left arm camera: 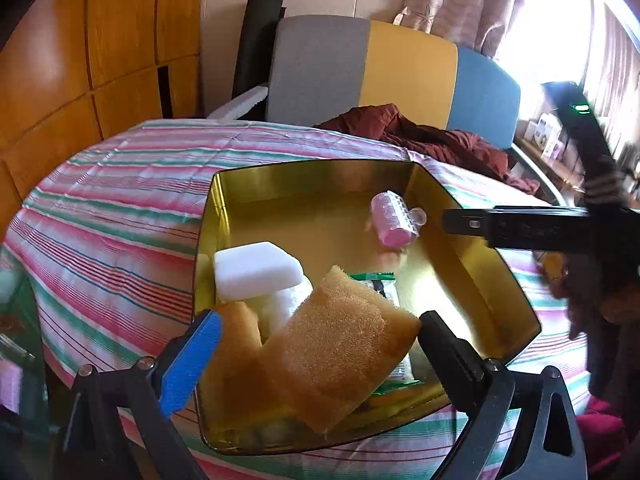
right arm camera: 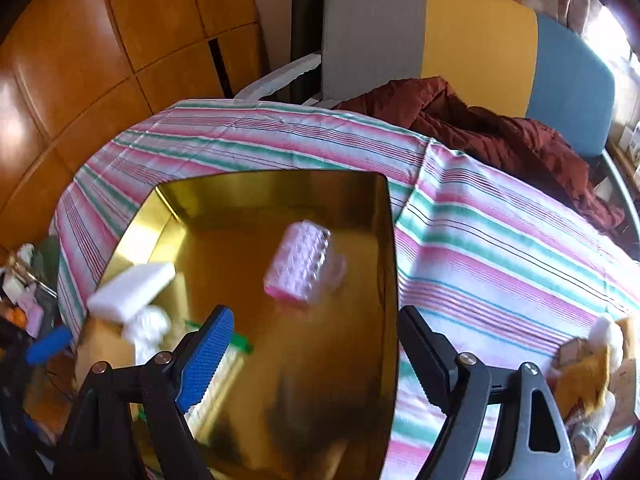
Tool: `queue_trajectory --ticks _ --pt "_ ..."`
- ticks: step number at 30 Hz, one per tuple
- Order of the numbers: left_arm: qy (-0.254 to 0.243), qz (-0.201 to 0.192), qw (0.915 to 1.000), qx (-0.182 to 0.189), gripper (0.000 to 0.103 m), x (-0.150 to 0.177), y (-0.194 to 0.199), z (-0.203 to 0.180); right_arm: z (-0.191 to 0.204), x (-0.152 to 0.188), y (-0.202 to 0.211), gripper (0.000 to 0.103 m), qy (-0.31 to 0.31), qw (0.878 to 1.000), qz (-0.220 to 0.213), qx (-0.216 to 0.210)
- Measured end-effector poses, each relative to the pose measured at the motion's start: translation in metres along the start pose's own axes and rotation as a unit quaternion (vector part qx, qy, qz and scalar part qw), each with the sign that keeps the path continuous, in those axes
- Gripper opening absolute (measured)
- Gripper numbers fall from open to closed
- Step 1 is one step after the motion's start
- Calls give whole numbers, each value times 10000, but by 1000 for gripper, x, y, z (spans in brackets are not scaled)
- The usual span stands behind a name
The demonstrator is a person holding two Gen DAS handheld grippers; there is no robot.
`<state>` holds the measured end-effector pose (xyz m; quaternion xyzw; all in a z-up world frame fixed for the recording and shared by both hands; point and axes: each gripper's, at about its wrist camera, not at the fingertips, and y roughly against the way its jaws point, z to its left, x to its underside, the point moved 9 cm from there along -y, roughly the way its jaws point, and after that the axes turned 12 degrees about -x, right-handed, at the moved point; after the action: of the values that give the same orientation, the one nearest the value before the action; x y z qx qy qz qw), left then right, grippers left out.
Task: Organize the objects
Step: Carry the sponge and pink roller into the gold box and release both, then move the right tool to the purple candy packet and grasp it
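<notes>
Sorting seems well along: we hold both grippers over the gold tin [left arm camera: 248, 192], which collects the loose things. Our left gripper [left arm camera: 320, 332] stands wide, the tan sponge [left arm camera: 340, 352] lying loose between its fingers at the tin's near end beside a white block [left arm camera: 256, 272]. Our right gripper [right arm camera: 316, 344] gapes empty; the pink roller [right arm camera: 300, 268] lies toward the tin's far end.

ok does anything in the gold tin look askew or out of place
The tan sponge leans tilted on the pile near the gold tin's front wall, not flat. The pink hair roller is blurred, lying alone in the open part of the tin. Nothing spilled.
</notes>
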<state>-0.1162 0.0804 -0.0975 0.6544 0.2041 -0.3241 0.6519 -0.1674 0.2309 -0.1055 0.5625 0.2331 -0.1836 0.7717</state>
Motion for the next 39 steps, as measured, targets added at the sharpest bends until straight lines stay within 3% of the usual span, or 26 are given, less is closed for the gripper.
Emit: queue_trajectory --ticks 7,9,11,18,22,30,39 --pt "107 -303 9995 22 102 -10 17 0 14 1 65 85 480 9877 -1226 841" --pt "160 -370 9992 63 103 -11 22 0 12 7 64 85 351 9904 -1071 801" --pt "144 -387 9991 30 103 -10 25 2 8 15 57 84 -25 9954 -849 434" --pt "248 -231 9994 -86 103 12 27 17 0 36 72 84 -548 9925 -1091 117" --pt "266 -196 9992 -205 103 17 27 20 -3 55 67 90 -927 9917 -812 -352" --pt "201 -269 9989 -332 103 13 35 15 -5 86 64 93 -719 9951 -670 -62" --pt "232 -174 9991 -308 102 15 37 11 -28 108 78 93 -916 9935 -639 234"
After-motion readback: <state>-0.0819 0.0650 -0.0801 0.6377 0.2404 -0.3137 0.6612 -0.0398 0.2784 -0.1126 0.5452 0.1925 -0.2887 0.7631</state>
